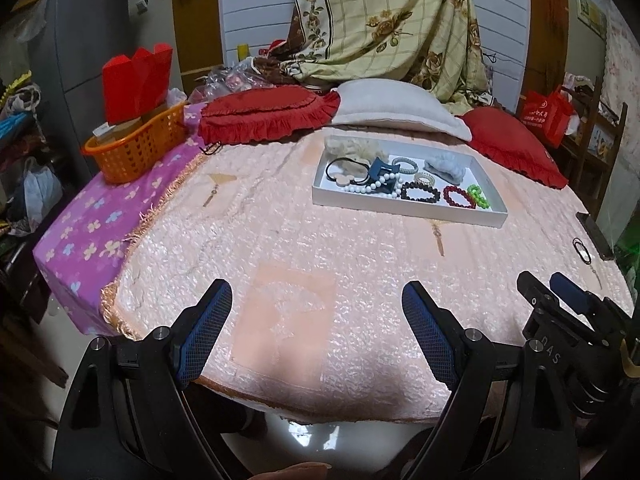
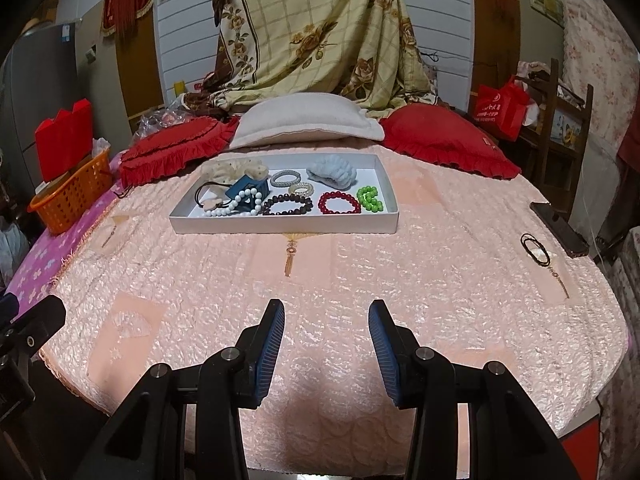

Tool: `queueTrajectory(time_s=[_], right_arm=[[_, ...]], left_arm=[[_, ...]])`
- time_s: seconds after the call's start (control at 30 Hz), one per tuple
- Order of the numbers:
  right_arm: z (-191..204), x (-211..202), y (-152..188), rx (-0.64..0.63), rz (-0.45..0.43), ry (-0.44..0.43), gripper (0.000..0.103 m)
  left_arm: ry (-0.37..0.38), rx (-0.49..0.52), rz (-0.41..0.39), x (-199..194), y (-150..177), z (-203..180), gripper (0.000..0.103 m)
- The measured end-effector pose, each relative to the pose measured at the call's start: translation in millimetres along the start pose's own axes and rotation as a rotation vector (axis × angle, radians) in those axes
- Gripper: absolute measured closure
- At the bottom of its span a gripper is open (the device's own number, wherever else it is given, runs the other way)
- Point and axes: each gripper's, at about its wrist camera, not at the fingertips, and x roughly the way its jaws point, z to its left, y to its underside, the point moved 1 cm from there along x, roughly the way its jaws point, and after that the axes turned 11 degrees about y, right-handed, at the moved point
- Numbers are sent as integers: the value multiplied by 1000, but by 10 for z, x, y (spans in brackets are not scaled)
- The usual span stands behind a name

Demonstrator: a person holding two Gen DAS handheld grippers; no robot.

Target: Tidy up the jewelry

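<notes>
What you had on the bed

You had one white tray [image 2: 280, 226], four bead bracelets [image 2: 339, 202], two red cushions [image 2: 448, 138], one orange basket [image 2: 70, 200].

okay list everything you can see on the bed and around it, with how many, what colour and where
tray: one, white, mid-bed on the pink bedspread
bead bracelets: four in the tray's front row, white, dark, red, green
hair clip: one, dark blue, in the tray
scrunchies: two at the tray's back, cream, pale blue
coil hair ties: two, pale, tray centre
black hair ties: one in the tray's left end; some loose near the bed's right edge
phone: one, dark, right edge
pillows: two red, one white, at the head
basket: one, orange, left
left gripper: open, empty
right gripper: open, empty
</notes>
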Motion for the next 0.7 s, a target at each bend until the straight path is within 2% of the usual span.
queueTrajectory(time_s=[0.7], right_arm=[[45,67,13,-23,11,19,59]], left_arm=[[32,1,39,115,50,27,16]])
